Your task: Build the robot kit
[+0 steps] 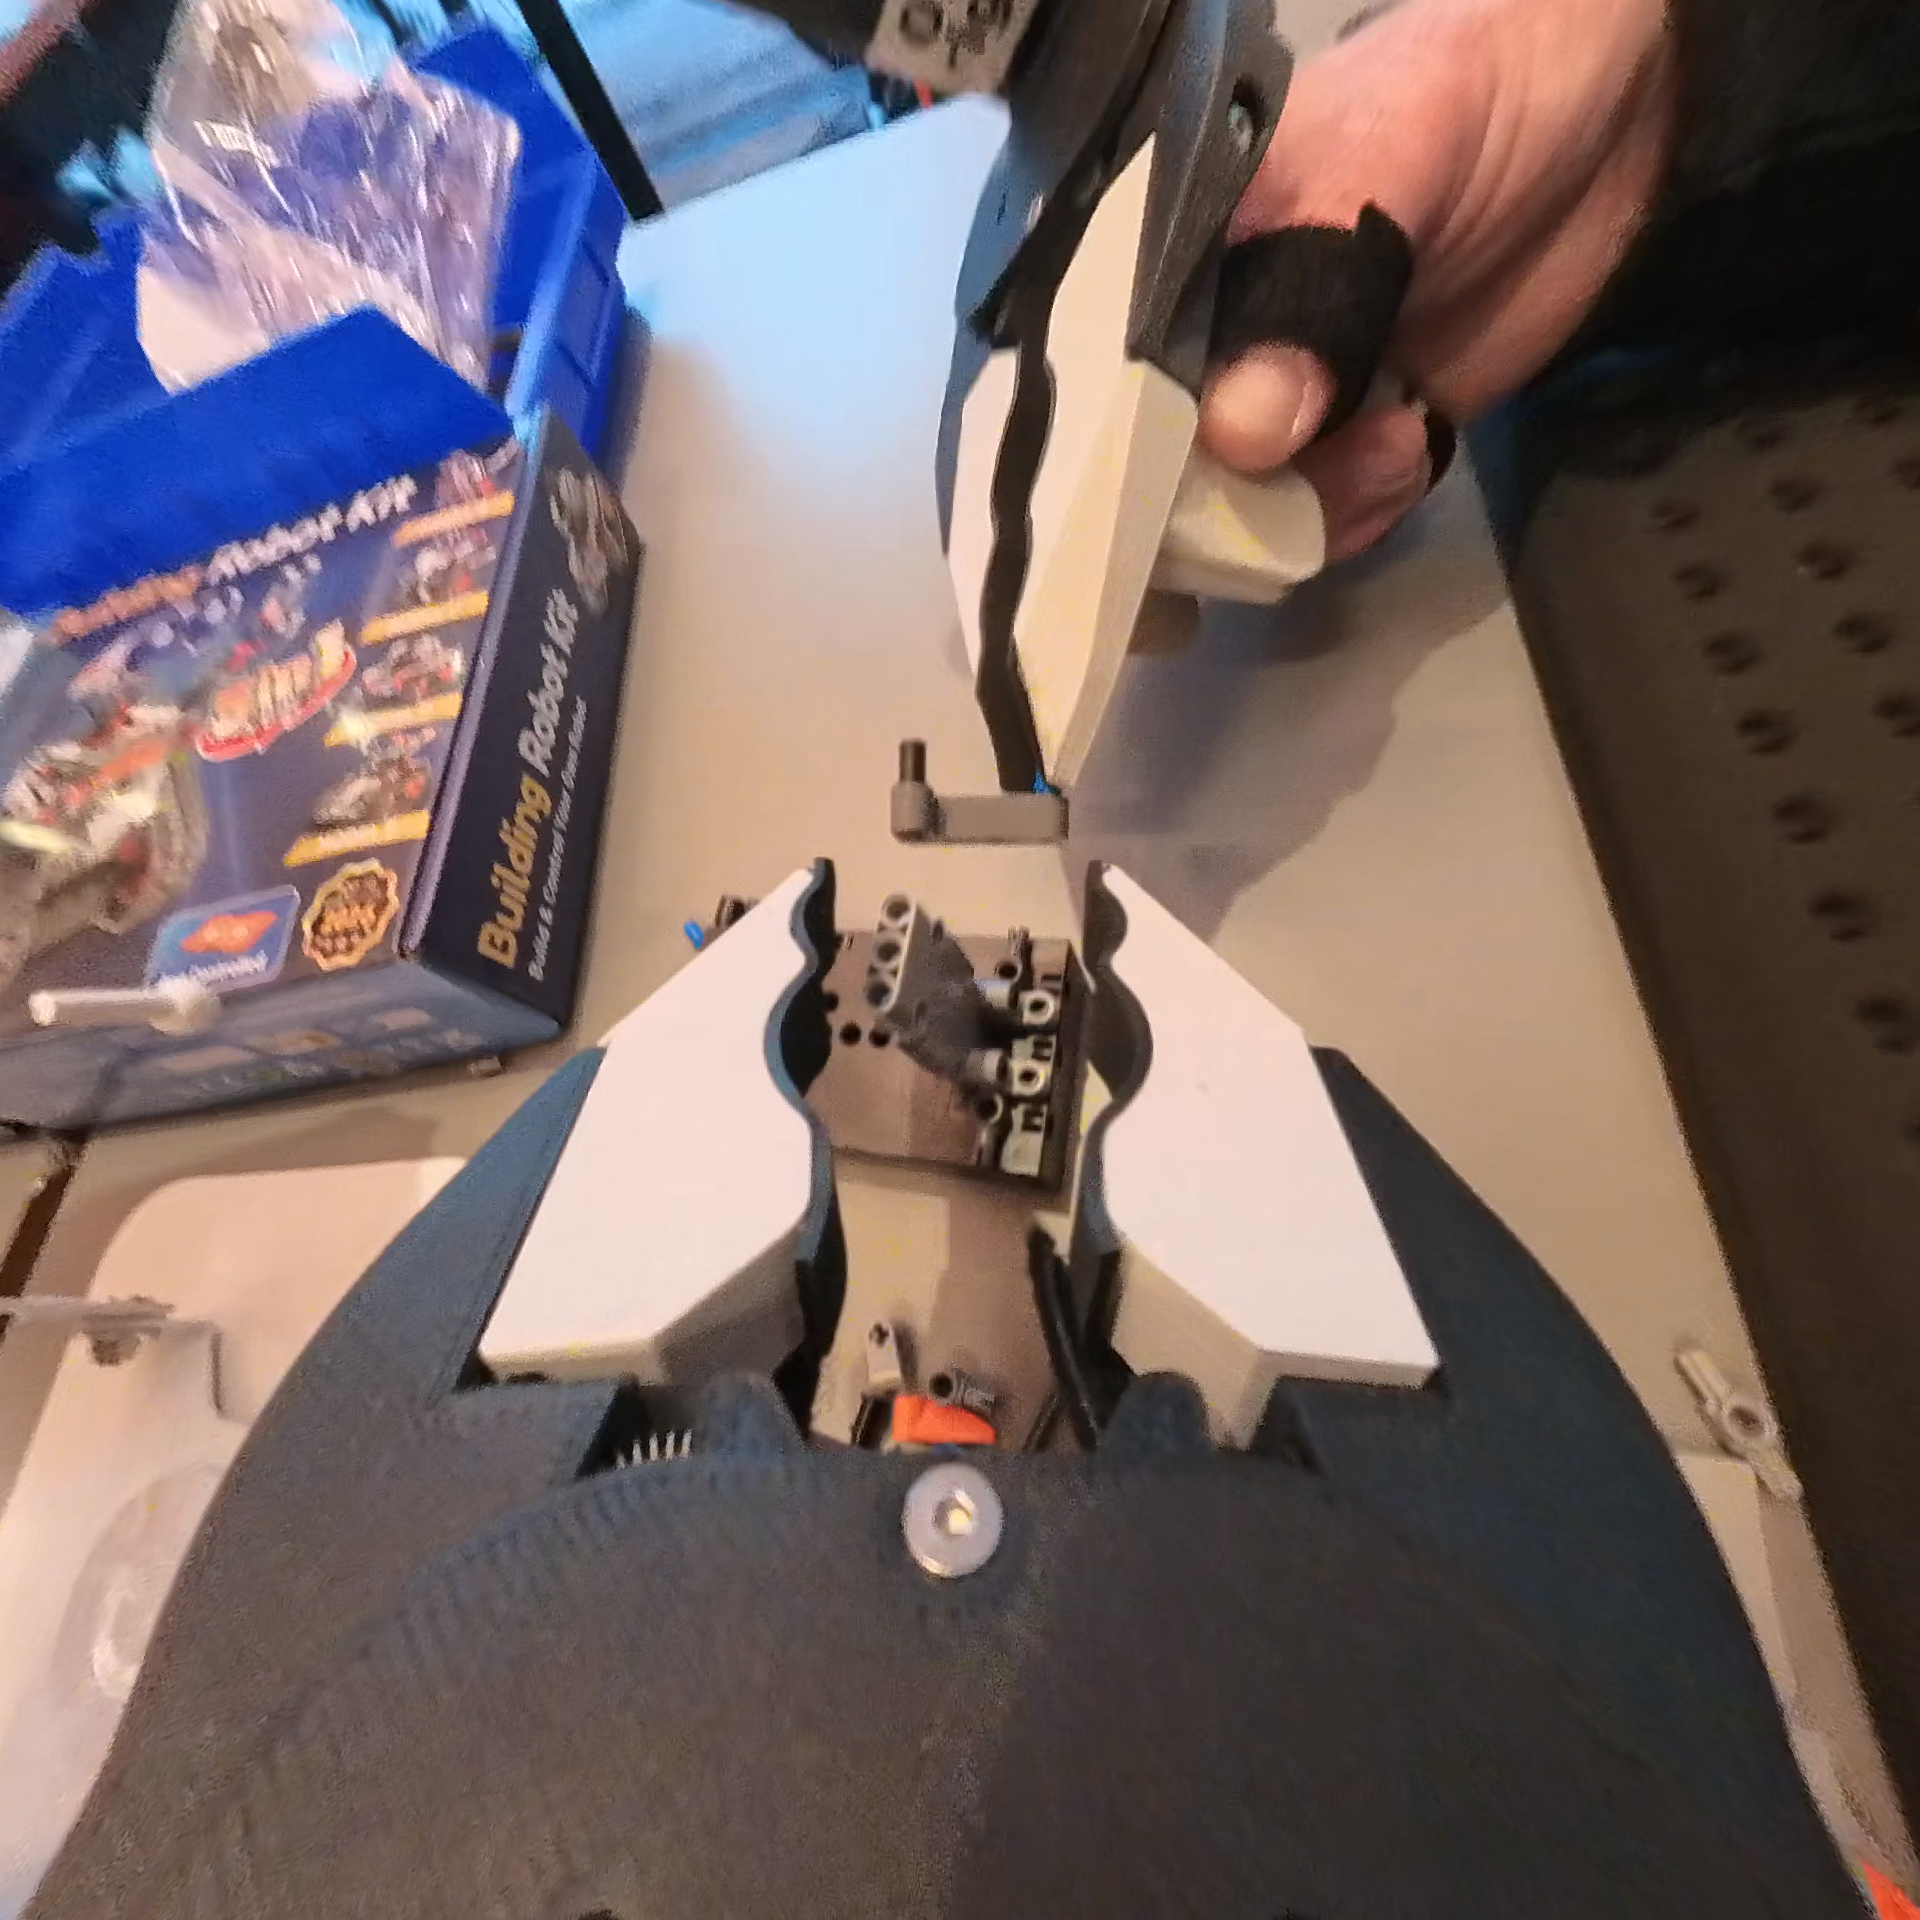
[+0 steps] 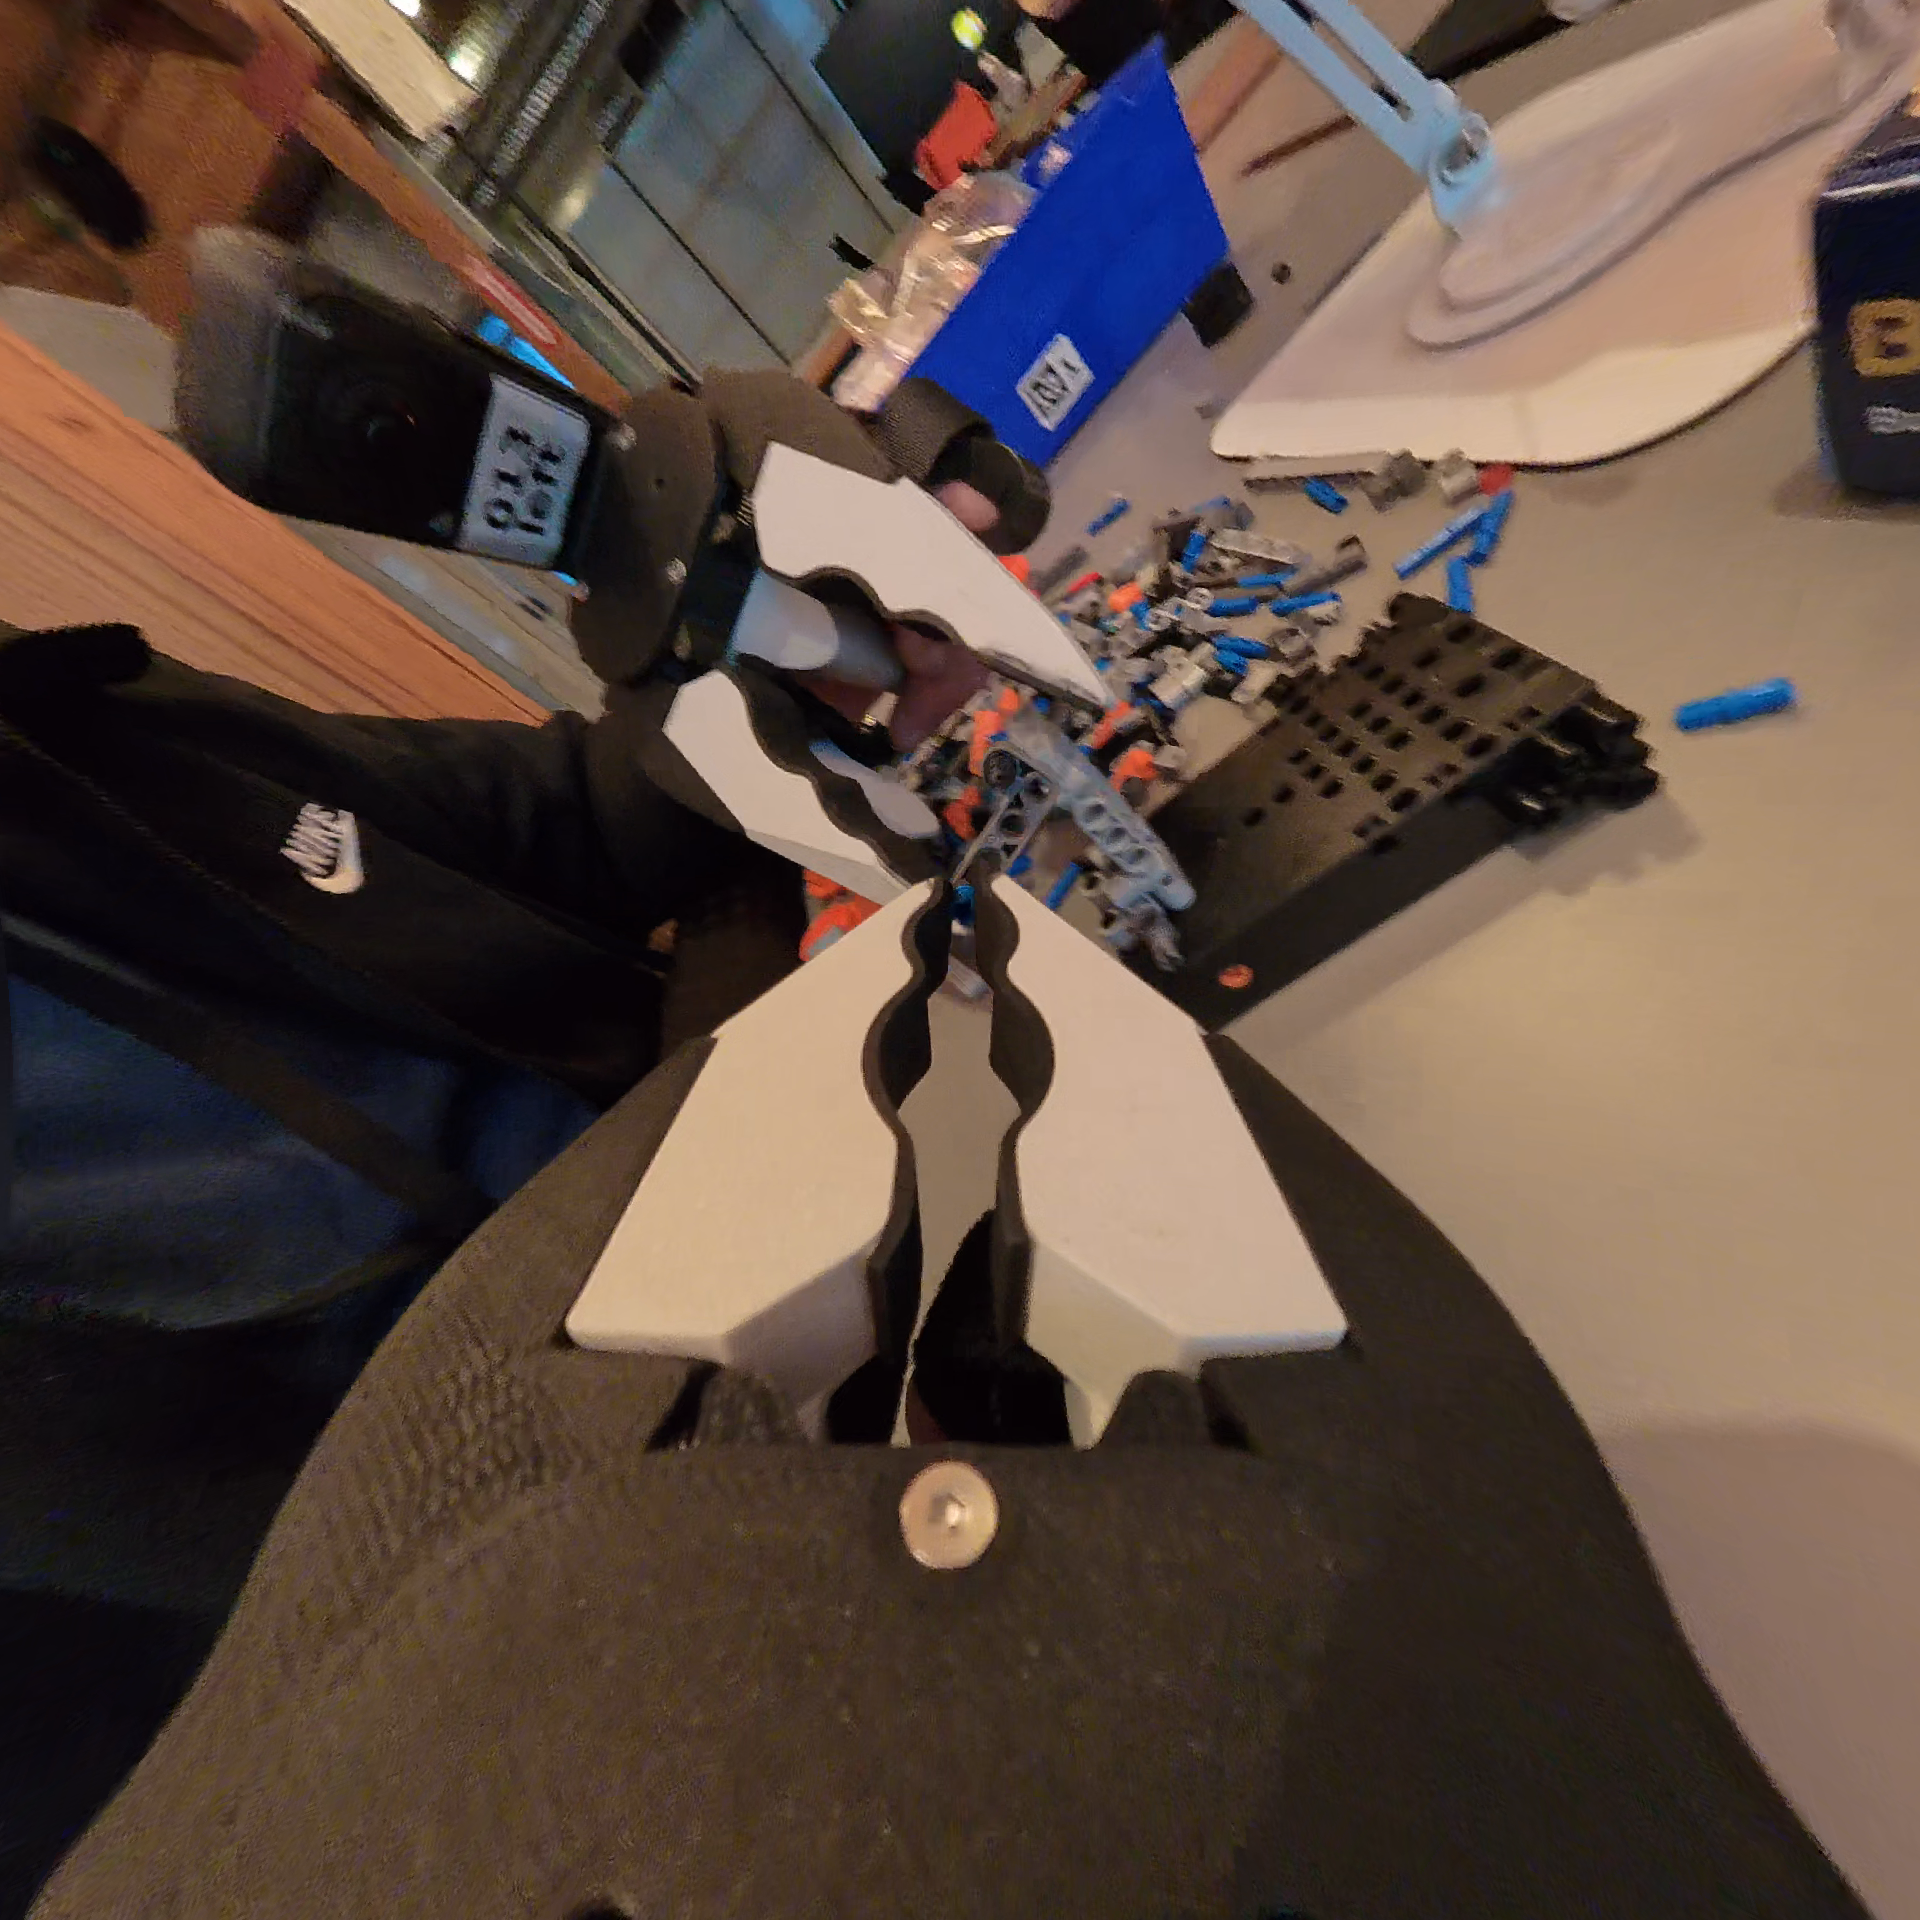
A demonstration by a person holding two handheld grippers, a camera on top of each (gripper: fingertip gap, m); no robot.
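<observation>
My left gripper is shut on a dark grey block assembly that carries a light grey holed beam and several grey pins. Its fingers press both sides of the block. My right gripper comes down from above, just beyond the block. It is shut on one end of a small grey beam that has a black pin standing on its far end. In the right wrist view the right gripper pinches that beam. The left gripper's fingers show close behind it.
A dark blue kit box and a blue bin with plastic bags stand at the left. A black perforated block, a pile of small blue, grey and orange parts and a white lamp base lie on the grey table. Both grippers' tips are close together, under 4 cm apart.
</observation>
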